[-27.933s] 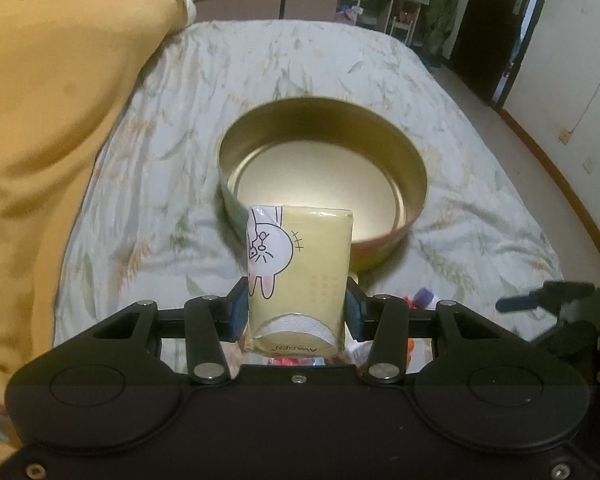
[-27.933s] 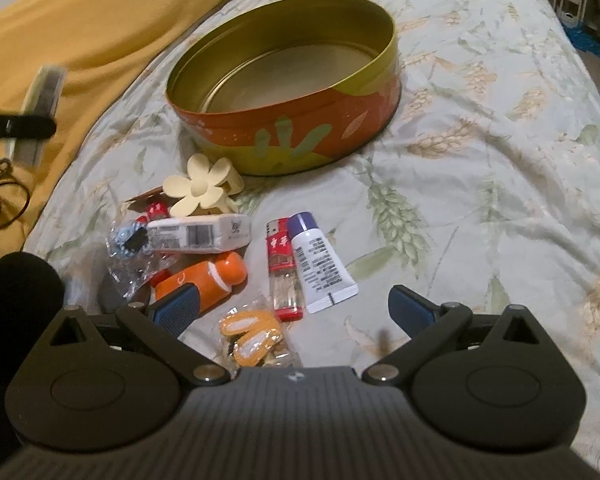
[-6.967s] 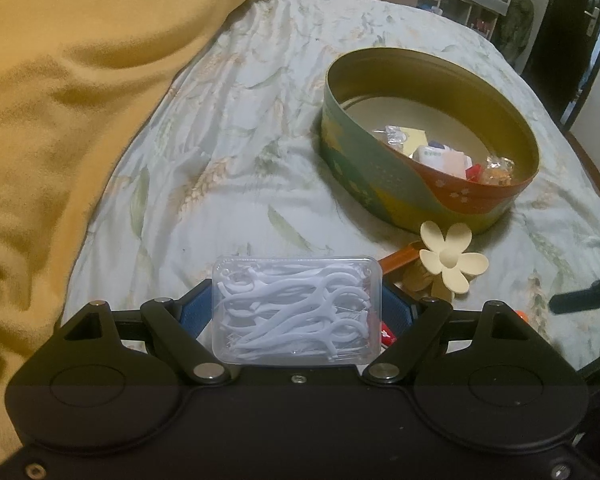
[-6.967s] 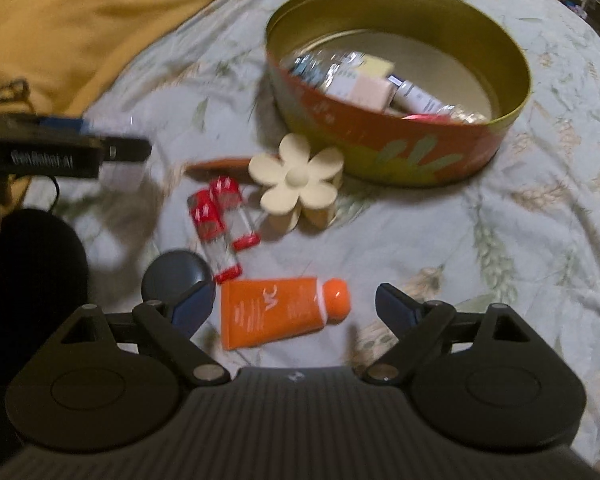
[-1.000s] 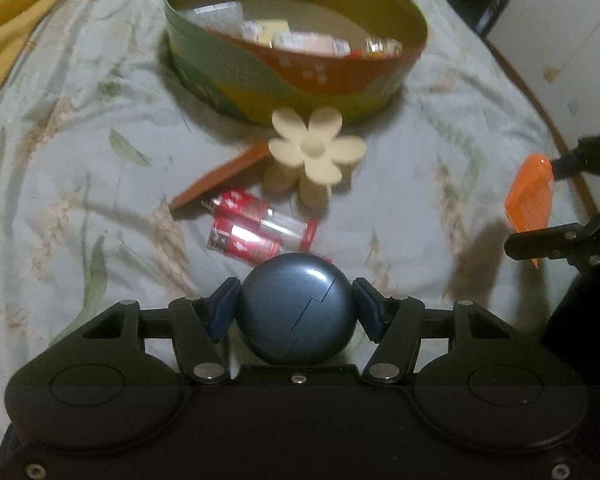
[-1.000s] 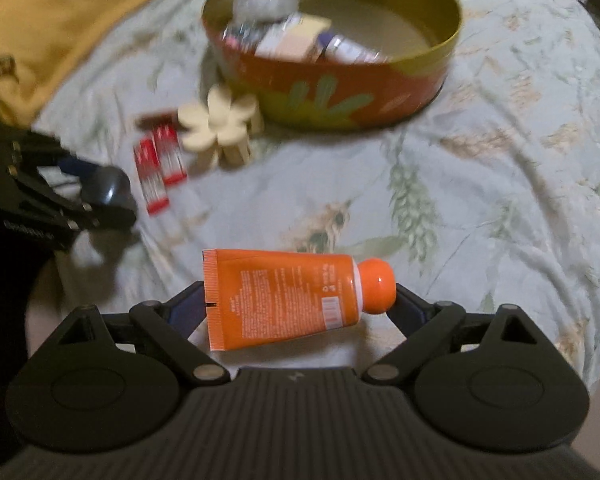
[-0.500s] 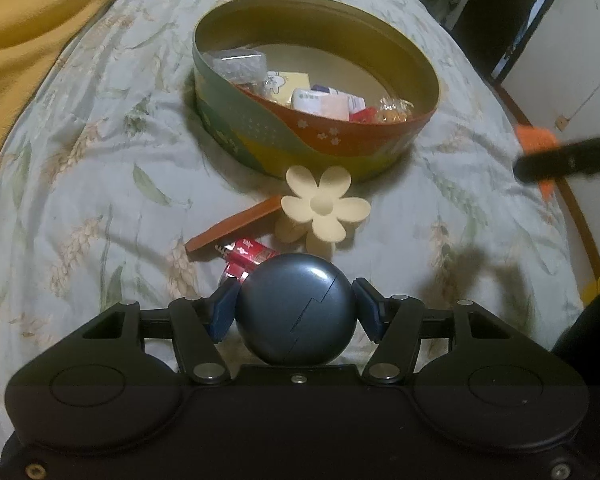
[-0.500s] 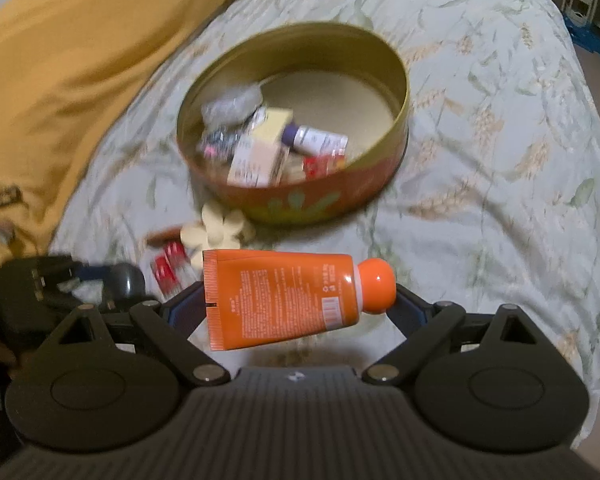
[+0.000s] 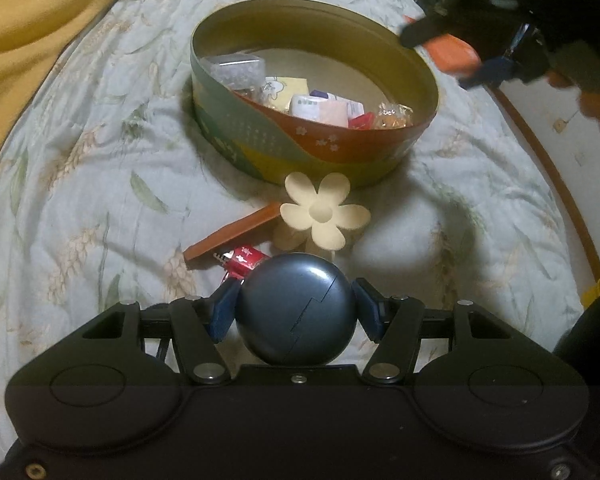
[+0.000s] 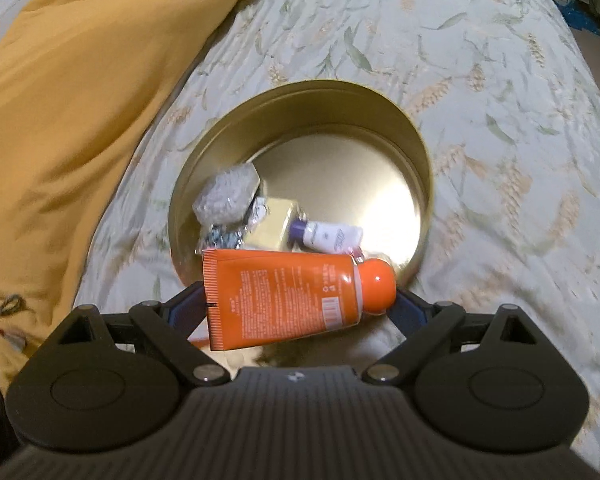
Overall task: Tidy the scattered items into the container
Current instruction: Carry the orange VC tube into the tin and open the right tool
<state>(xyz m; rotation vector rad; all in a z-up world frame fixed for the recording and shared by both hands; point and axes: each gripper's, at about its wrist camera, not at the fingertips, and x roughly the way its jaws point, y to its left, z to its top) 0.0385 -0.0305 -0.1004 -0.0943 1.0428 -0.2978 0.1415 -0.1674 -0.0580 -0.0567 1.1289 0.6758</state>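
My left gripper is shut on a round dark blue case, held above the bed short of the round tin. My right gripper is shut on an orange tube, held crosswise high above the near rim of the tin. The right gripper with the tube also shows in the left wrist view, blurred, above the tin's far right rim. The tin holds several small items. On the bed before it lie a cream flower hair clip, a brown strip and red lighters.
A yellow blanket covers the bed's left side. The leaf-patterned bedspread spreads around the tin. The bed's right edge drops to the floor and a wall.
My right gripper has carried the orange tube up and forward to above the tin. My left gripper has moved slightly closer to the tin with the blue case.
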